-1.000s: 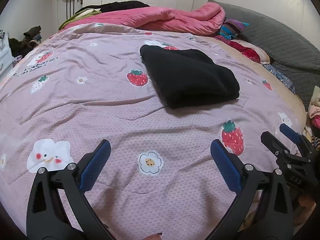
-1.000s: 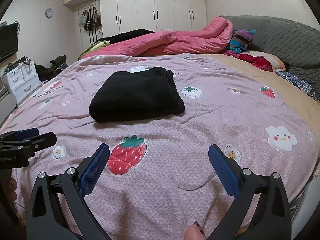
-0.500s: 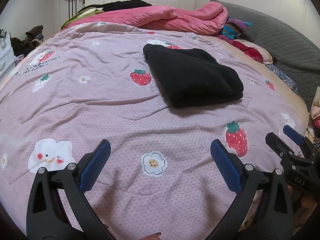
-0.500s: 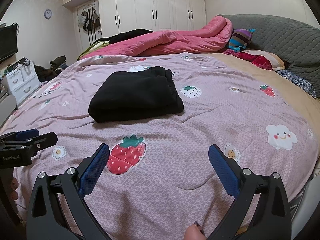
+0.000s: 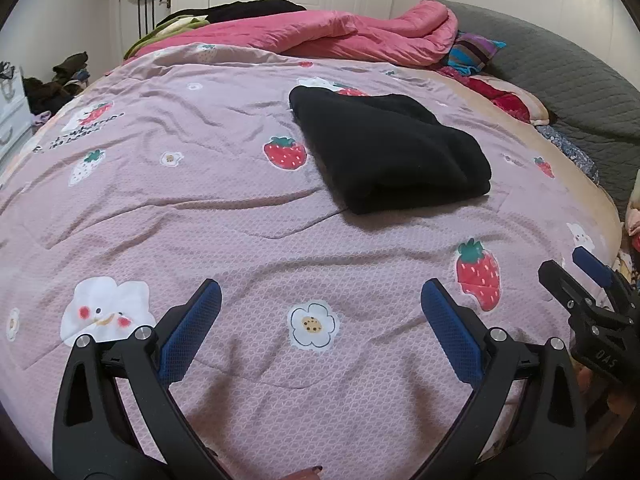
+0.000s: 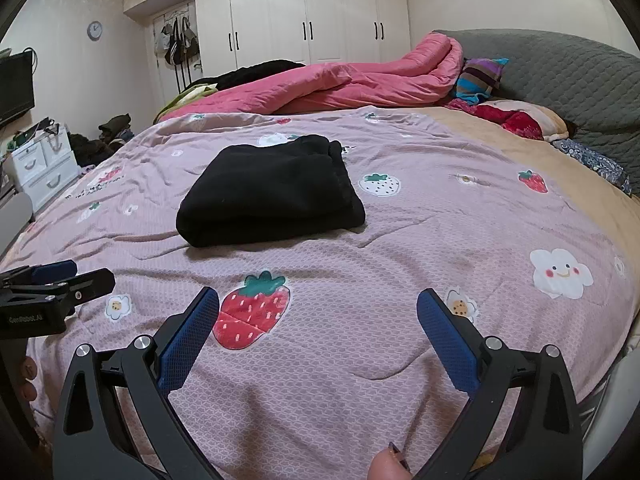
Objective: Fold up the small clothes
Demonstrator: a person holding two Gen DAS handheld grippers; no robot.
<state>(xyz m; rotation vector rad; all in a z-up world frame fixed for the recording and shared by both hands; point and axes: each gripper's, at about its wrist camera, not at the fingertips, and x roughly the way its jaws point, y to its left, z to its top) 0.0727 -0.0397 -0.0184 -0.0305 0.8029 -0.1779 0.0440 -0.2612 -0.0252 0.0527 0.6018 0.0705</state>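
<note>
Left wrist: my left gripper (image 5: 320, 316) gapes empty over the quilt (image 5: 200, 220); the folded black garment (image 5: 388, 156) lies well ahead.

Right wrist: right gripper (image 6: 318, 316) also spread, empty. Garment (image 6: 272, 192) looks thick, soft, floppy; I'd pinch a corner edge.

Home bedrm: bed (image 6: 400, 360), wardrobe (image 6: 304, 20).

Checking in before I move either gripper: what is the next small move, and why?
Probably draw both back. The black garment already lies folded on the quilt, and the left gripper and right gripper hang open, apart from it.
</note>
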